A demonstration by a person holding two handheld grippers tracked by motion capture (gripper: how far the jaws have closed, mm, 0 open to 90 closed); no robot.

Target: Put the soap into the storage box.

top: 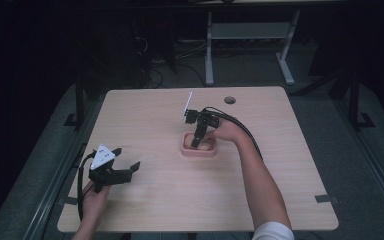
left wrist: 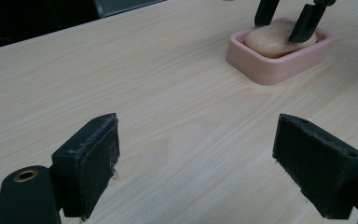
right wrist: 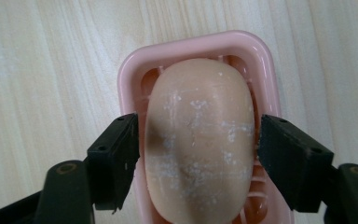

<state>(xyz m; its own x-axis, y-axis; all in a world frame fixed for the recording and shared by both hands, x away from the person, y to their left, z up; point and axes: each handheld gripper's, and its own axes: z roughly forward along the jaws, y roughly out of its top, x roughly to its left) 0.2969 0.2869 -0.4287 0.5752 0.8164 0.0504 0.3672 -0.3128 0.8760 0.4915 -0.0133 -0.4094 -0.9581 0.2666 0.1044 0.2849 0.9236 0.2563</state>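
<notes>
A beige soap bar [right wrist: 199, 140] is seen lying in a pink soap dish [right wrist: 261, 56] near the middle of the wooden table [top: 145, 200]. The right gripper [right wrist: 196, 140] is held over it, jaws spread on either side of the bar; contact with its flanks cannot be told. A grasp appears prepared but not completed, and a lift would remain. The left gripper [top: 125, 167] is held spread and empty near the table's left edge. The near end of the dish is cut off in the right gripper view.
</notes>
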